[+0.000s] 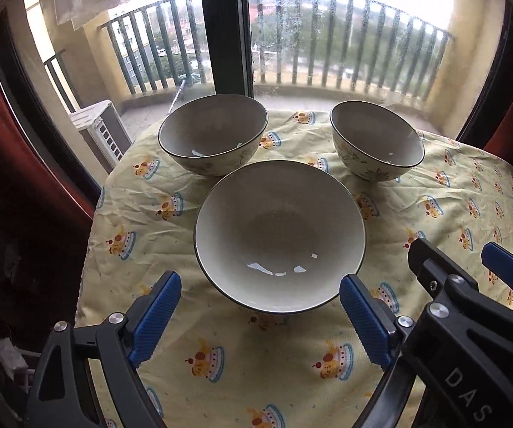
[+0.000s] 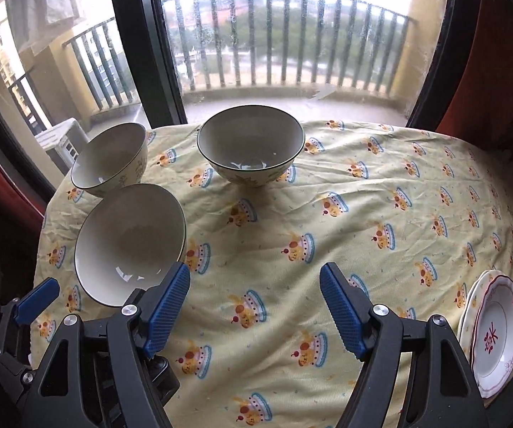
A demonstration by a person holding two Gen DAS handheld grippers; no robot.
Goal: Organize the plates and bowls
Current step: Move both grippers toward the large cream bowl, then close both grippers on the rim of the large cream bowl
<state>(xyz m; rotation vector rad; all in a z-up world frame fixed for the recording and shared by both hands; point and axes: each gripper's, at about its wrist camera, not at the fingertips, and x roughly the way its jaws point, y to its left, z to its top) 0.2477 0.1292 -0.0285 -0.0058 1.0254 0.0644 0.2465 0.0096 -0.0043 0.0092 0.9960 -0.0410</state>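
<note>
Three pale bowls with dark rims stand on the yellow cloth. The nearest bowl (image 1: 279, 235) (image 2: 129, 242) sits just ahead of my left gripper (image 1: 258, 315), which is open and empty with its blue pads either side of the bowl's near rim. Two floral bowls stand behind it, one at the back left (image 1: 213, 132) (image 2: 110, 158) and one at the back right (image 1: 377, 139) (image 2: 251, 146). My right gripper (image 2: 254, 308) is open and empty over bare cloth. It also shows in the left wrist view (image 1: 470, 264). A stack of white plates with red trim (image 2: 493, 331) lies at the right table edge.
The round table (image 2: 327, 196) wears a yellow cloth with cake prints and stands against a large window with a dark frame (image 1: 224, 28). Red curtains (image 2: 488, 53) hang at both sides. The table's left edge drops off close to the bowls.
</note>
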